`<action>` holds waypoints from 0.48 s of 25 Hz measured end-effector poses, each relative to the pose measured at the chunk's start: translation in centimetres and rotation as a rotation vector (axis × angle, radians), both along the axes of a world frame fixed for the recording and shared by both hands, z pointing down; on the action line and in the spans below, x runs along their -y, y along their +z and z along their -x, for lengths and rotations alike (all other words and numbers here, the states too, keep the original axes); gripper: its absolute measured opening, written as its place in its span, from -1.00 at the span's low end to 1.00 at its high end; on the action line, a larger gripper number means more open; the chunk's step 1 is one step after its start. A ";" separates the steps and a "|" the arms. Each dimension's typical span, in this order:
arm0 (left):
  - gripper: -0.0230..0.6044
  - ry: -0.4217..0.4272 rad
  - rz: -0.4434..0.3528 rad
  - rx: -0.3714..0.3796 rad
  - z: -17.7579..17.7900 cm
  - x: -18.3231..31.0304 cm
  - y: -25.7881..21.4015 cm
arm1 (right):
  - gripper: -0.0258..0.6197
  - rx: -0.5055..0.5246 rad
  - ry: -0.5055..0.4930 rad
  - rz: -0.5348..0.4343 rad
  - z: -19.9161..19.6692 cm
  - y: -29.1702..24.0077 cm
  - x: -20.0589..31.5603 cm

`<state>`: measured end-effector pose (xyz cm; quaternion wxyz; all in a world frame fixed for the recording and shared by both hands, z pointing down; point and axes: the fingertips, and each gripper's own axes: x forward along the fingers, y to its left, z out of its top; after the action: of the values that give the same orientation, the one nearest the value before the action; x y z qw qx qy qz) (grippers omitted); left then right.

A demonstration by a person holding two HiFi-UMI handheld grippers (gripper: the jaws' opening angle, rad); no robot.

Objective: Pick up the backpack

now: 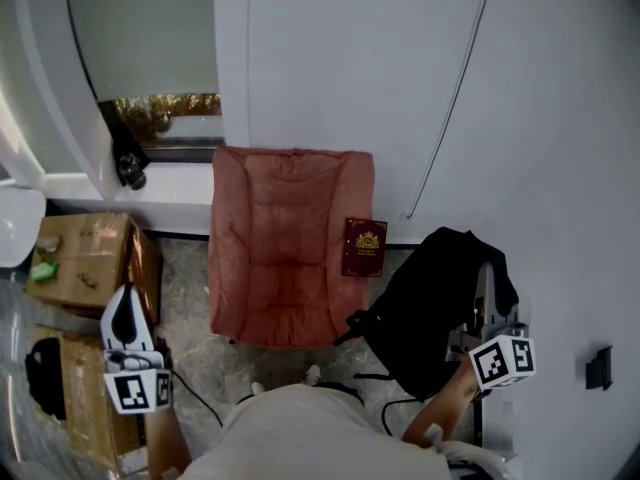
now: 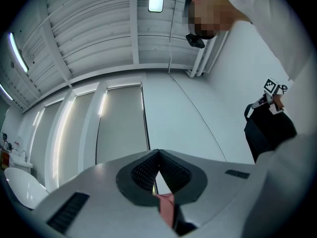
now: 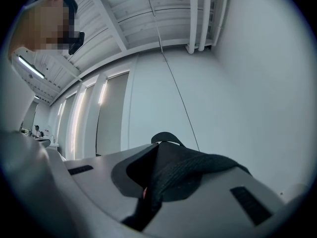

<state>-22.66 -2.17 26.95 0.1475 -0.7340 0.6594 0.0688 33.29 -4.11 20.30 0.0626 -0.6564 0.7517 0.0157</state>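
The black backpack point(image 1: 425, 303) hangs off the floor by the white wall, right of the pink chair. My right gripper point(image 1: 486, 273) is at its upper right side, shut on a black webbing strap point(image 3: 185, 168) that runs between the jaws in the right gripper view. My left gripper point(image 1: 125, 296) is at the lower left, over the cardboard boxes and far from the backpack. Its jaw tips point(image 2: 158, 152) meet with nothing between them. From the left gripper view the backpack point(image 2: 267, 130) shows at the far right, under the right gripper's marker cube point(image 2: 271, 87).
A pink cushioned chair point(image 1: 288, 243) stands against the wall with a dark red book point(image 1: 364, 247) leaning beside it. Cardboard boxes point(image 1: 85, 258) sit at the left near a window sill. A cable point(image 1: 200, 398) lies on the floor. The white wall point(image 1: 560, 168) is close on the right.
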 end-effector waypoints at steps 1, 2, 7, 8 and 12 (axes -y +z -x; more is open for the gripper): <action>-0.89 0.001 -0.002 0.003 -0.2 0.0 -0.2 | -0.83 -0.001 -0.002 0.001 -0.1 0.0 0.0; -0.89 0.001 -0.005 0.006 -0.4 0.1 -0.4 | -0.83 0.001 -0.004 0.002 -0.3 0.1 0.0; -0.89 0.006 -0.012 0.014 -1.1 0.5 -0.8 | -0.83 0.025 -0.009 0.003 -0.8 0.4 0.4; -0.89 0.005 -0.010 0.015 -1.2 0.4 -0.7 | -0.83 0.028 -0.013 0.006 -0.7 0.5 0.5; -0.89 0.002 -0.009 0.020 -1.1 0.3 -0.8 | -0.83 0.035 -0.030 0.010 -0.4 0.6 1.2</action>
<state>-21.53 -2.52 26.19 0.1576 -0.7345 0.6569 0.0645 33.65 -5.31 20.88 0.0727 -0.6455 0.7603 -0.0003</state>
